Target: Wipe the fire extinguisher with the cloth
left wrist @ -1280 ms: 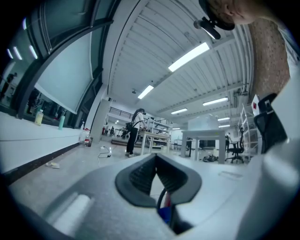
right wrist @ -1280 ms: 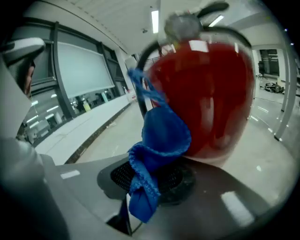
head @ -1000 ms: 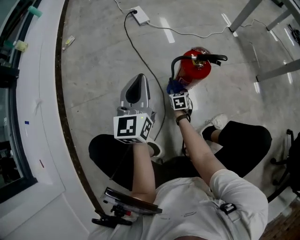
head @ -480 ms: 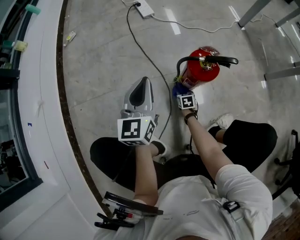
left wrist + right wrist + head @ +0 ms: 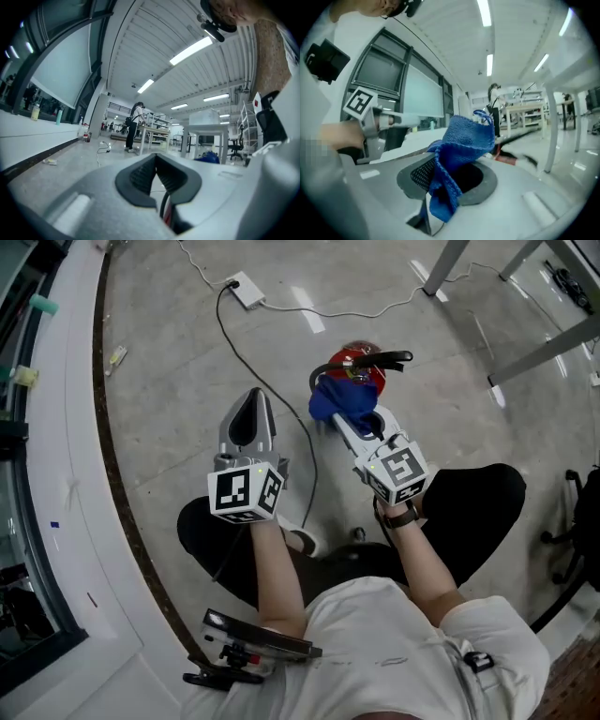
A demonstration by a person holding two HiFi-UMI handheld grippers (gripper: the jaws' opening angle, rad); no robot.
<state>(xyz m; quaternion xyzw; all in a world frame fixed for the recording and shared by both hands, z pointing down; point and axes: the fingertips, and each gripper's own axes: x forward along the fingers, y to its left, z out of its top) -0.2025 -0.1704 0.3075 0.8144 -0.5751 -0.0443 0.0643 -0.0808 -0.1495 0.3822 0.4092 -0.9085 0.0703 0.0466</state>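
Note:
The red fire extinguisher [image 5: 363, 364] stands upright on the floor, its black handle [image 5: 388, 358] pointing right. A blue cloth [image 5: 337, 403] is bunched against its near side, just below the top. My right gripper [image 5: 346, 419] is shut on that cloth. In the right gripper view the cloth [image 5: 461, 145] hangs out of the jaws and hides most of the extinguisher [image 5: 507, 158]. My left gripper [image 5: 250, 397] hovers to the left of the extinguisher, apart from it. Its jaws are shut with nothing between them [image 5: 156, 157].
A black cable [image 5: 281, 381] runs across the floor from a white power strip [image 5: 246, 289] past the extinguisher. Metal table legs [image 5: 441, 266] stand at the back right. A curved white ledge [image 5: 66, 474] borders the left. The person's legs [image 5: 478, 512] are below the grippers.
My right gripper has risen towards the camera, taking the cloth from low on the extinguisher's near side up to its top. The left gripper has hardly moved.

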